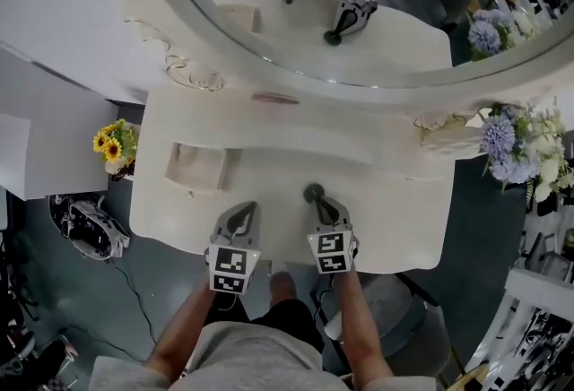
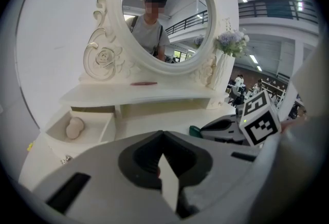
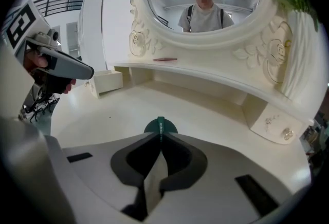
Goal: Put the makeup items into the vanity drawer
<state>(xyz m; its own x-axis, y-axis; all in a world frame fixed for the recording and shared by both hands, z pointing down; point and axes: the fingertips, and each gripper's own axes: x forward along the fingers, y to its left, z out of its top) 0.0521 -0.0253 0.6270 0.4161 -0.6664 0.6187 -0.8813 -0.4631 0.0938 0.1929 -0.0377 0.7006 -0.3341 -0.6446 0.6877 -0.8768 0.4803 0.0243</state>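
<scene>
Left gripper (image 2: pixel 163 138), clenched, empty. Right gripper (image 3: pixel 160 138) grips the upright strap of a round dark-green pad (image 3: pixel 169 128), probably a powder puff, on the vanity top (image 3: pixel 205 110); its near half hides behind the jaws.

The tabletop (image 1: pixel 395 201) is bare from its front edge back to the shelf (image 1: pixel 359 125), so passage is open across its full width. The open drawer (image 1: pixel 224 169) projects at the left below the shelf. Its top is unobstructed. A beige sponge (image 2: pixel 74 127) occupies part of its floor, and room remains beside it. The left gripper (image 1: pixel 242 206) stands over the front of the tabletop. It is close to the line from the right gripper (image 1: pixel 316 197), clamped on the green pad (image 3: pixel 160 126), to the drawer. The shelf overhangs the rear of the tabletop and limits headroom there. The flower vase (image 1: pixel 448 140) blocks the shelf's right end.
</scene>
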